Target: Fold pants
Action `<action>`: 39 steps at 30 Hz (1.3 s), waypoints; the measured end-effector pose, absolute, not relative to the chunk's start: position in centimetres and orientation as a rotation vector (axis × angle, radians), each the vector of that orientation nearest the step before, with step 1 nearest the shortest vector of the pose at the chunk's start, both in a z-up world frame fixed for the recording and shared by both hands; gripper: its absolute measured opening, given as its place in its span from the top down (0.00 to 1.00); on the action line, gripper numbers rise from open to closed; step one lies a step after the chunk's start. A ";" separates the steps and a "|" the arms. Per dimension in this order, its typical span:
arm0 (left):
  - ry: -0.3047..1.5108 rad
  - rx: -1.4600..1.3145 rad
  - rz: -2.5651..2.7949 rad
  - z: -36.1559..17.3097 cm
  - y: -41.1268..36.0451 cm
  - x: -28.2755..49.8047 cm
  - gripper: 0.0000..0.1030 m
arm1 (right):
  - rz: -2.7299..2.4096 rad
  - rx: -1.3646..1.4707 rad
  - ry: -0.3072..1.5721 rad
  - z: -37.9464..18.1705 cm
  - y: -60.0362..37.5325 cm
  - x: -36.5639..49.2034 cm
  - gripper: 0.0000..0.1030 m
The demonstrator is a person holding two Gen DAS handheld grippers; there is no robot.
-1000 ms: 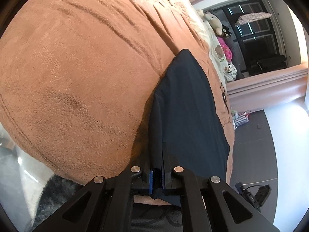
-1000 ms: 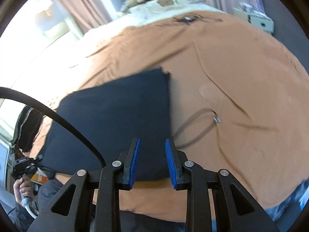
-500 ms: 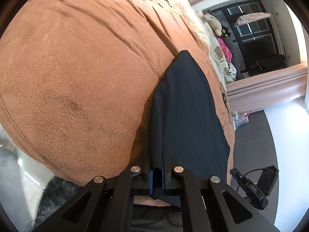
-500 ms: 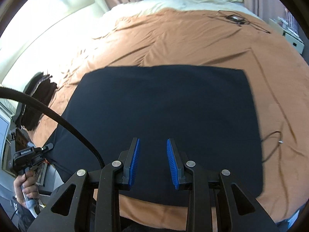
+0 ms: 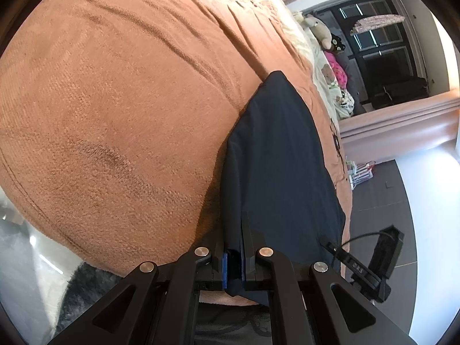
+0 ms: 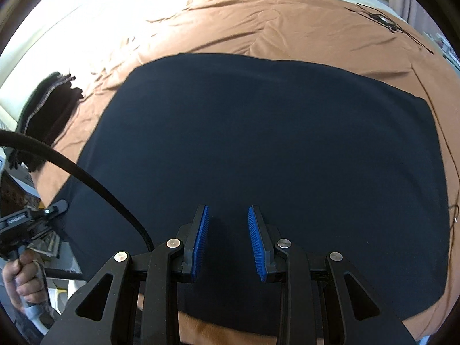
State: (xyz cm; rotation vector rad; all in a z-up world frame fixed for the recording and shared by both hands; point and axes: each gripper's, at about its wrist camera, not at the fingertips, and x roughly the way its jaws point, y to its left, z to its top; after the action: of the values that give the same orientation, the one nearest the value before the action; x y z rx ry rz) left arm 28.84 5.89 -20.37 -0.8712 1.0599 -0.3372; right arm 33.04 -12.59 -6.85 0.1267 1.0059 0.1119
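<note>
Dark navy pants (image 6: 258, 132) lie folded flat in a broad rectangle on the brown blanket (image 6: 287, 20). My right gripper (image 6: 228, 221) hovers over their near middle, blue pads apart with nothing between them. In the left wrist view the pants (image 5: 276, 158) stretch away along the blanket (image 5: 115, 109). My left gripper (image 5: 234, 244) is shut on their near left edge at the bed's front, the cloth pinched between the pads. The right gripper (image 5: 371, 256) shows at the lower right of that view. A hand (image 6: 20, 276) holds the left gripper (image 6: 28, 218) at the pants' left corner.
A stack of dark clothes (image 6: 49, 106) sits on the blanket left of the pants. A thin black cable (image 6: 382, 20) lies at the far right of the bed. Plush toys and pillows (image 5: 325, 34) are at the head. Grey floor (image 5: 379, 195) runs beside the bed.
My right gripper has swept left from the pants' right edge to over their middle and dropped a little, coming into the left wrist view. The left gripper kept still, holding the edge.
</note>
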 end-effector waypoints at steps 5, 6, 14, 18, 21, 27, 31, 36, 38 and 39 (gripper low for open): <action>1.052 -0.891 -0.336 -20.3 6.0 28.8 0.94 | 0.095 0.130 1.019 -7.5 -12.7 36.3 0.74; 1.053 -0.894 -0.335 -20.4 6.0 28.8 0.94 | 0.090 0.135 1.019 -7.4 -12.8 37.0 0.74; 1.061 -0.908 -0.316 -20.7 6.2 28.7 0.94 | 0.080 0.164 1.005 -7.0 -13.5 42.3 0.76; 1.065 -0.910 -0.305 -20.7 6.1 28.7 0.94 | 0.077 0.174 1.002 -6.8 -13.8 45.0 0.76; 1.067 -0.902 -0.297 -20.6 6.0 28.7 0.94 | 0.062 0.185 1.007 -7.0 -14.3 46.6 0.77; 1.074 -0.907 -0.286 -20.6 6.0 28.9 0.94 | 0.032 0.138 1.008 -7.2 -14.4 49.6 0.79; 1.075 -0.897 -0.279 -20.6 5.9 28.9 0.94 | 0.014 0.144 1.010 -7.5 -14.9 51.0 0.81; 1.076 -0.879 -0.276 -20.3 5.6 29.1 0.94 | 0.005 0.125 1.020 -7.7 -14.8 50.8 0.86; 1.076 -0.885 -0.279 -20.3 5.7 29.1 0.94 | 0.011 0.114 1.027 -7.5 -14.8 50.2 0.86; 1.076 -0.885 -0.281 -20.3 5.8 29.1 0.94 | 0.017 0.110 1.030 -7.3 -14.8 49.6 0.86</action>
State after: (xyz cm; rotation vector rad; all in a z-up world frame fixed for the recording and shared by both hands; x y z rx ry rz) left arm 29.12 5.76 -20.33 -0.8854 1.0757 -0.2809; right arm 49.63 -14.77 -7.33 0.1095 1.0295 0.0167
